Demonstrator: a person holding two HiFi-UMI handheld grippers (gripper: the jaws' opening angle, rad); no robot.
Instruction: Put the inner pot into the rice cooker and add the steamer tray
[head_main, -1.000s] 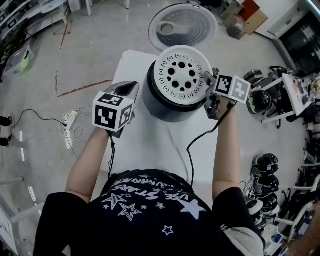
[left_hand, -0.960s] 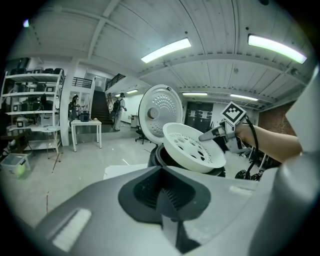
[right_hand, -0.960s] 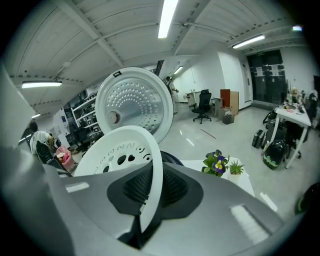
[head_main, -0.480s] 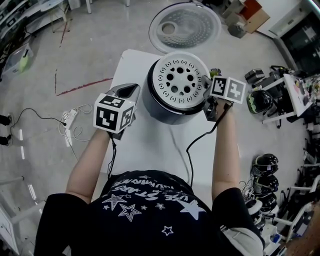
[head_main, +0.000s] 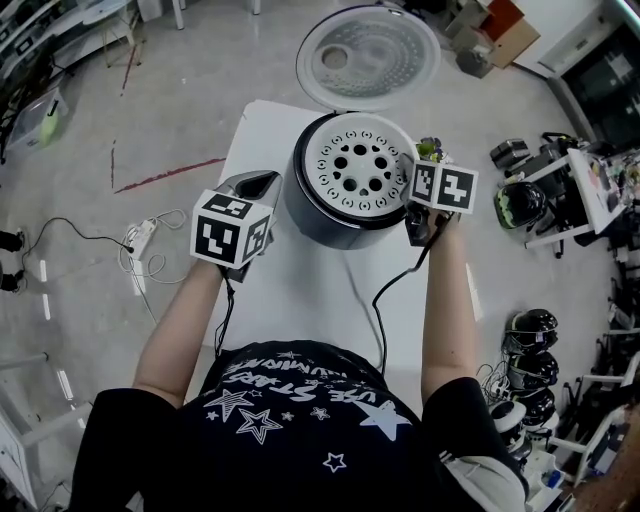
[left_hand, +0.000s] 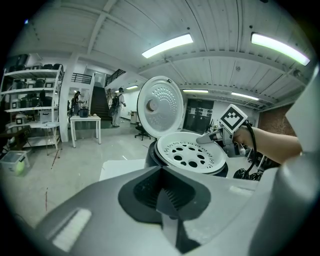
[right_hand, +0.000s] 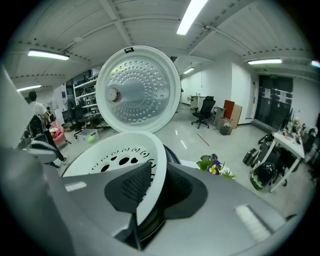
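A dark rice cooker (head_main: 318, 222) stands on the white table (head_main: 300, 290), its lid (head_main: 368, 55) swung open at the back. The white perforated steamer tray (head_main: 360, 168) sits in the cooker's mouth and hides whatever is below it. My right gripper (head_main: 408, 168) is at the tray's right rim. In the right gripper view the rim (right_hand: 156, 165) stands between the jaws of this gripper (right_hand: 150, 192); they have just been opening and now look slack around it. My left gripper (head_main: 255, 184) hovers left of the cooker, shut and empty, its pads (left_hand: 167, 200) meeting.
A small pot of flowers (head_main: 430, 148) stands on the table just behind my right gripper. Cables hang off the table's front edge. Helmets and equipment (head_main: 520, 205) crowd the floor to the right; a power strip (head_main: 140, 240) lies on the floor to the left.
The right gripper has sunk with the steamer tray, which went from tilted above the cooker to seated in its mouth. The left gripper has stayed where it was.
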